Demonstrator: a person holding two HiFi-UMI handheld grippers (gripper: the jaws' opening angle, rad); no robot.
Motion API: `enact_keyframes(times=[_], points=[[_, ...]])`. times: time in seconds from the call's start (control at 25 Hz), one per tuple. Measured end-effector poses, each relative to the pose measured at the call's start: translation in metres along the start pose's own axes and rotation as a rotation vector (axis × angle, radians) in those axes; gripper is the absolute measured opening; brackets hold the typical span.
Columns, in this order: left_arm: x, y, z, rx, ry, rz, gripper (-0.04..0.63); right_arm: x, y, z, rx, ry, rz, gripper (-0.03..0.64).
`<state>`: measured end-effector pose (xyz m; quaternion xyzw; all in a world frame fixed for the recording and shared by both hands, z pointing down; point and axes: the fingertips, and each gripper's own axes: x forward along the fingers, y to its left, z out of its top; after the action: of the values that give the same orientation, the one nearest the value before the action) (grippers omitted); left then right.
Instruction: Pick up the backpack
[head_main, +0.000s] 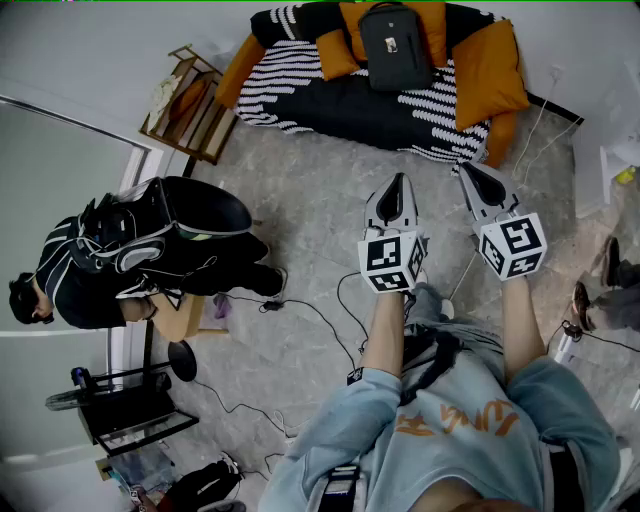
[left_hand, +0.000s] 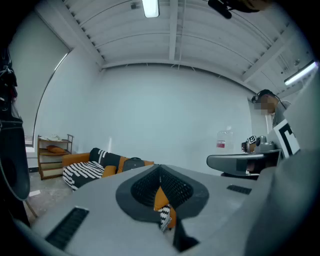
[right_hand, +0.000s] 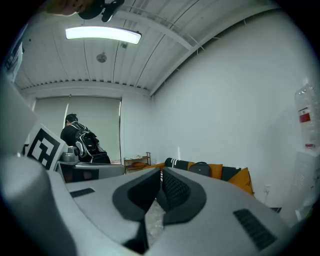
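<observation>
The dark backpack (head_main: 395, 45) leans against orange cushions on the striped sofa (head_main: 290, 85), at twelve o'clock from the left gripper (head_main: 399, 182) and eleven from the right gripper (head_main: 468, 172) — well apart from both. Each gripper's jaws are pressed together, empty.

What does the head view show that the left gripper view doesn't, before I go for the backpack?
Only the head view: the stretch of floor between the tools and the sofa, and the cables trailing across it nearer the person.

Only the left gripper view: the ceiling light, and the left tool seen along its jaws, closed on nothing.

Both: the black backpack on the striped sofa, the wooden shelf beside it, and the right tool.
</observation>
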<state>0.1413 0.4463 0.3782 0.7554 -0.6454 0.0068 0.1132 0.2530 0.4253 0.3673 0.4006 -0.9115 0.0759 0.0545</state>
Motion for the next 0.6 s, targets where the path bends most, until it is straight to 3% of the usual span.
enact_keyframes(times=[0.28,0.6], points=[[0.043,0.025,-0.01,-0.027,0.018,-0.033,0.023,0.049,-0.004,-0.005,0.003,-0.008,0.037,0.034],[0.084,0.072,-0.003,-0.073,0.028,-0.061,0.023,0.089,-0.036,0.0,0.041,0.03,-0.064,0.034]])
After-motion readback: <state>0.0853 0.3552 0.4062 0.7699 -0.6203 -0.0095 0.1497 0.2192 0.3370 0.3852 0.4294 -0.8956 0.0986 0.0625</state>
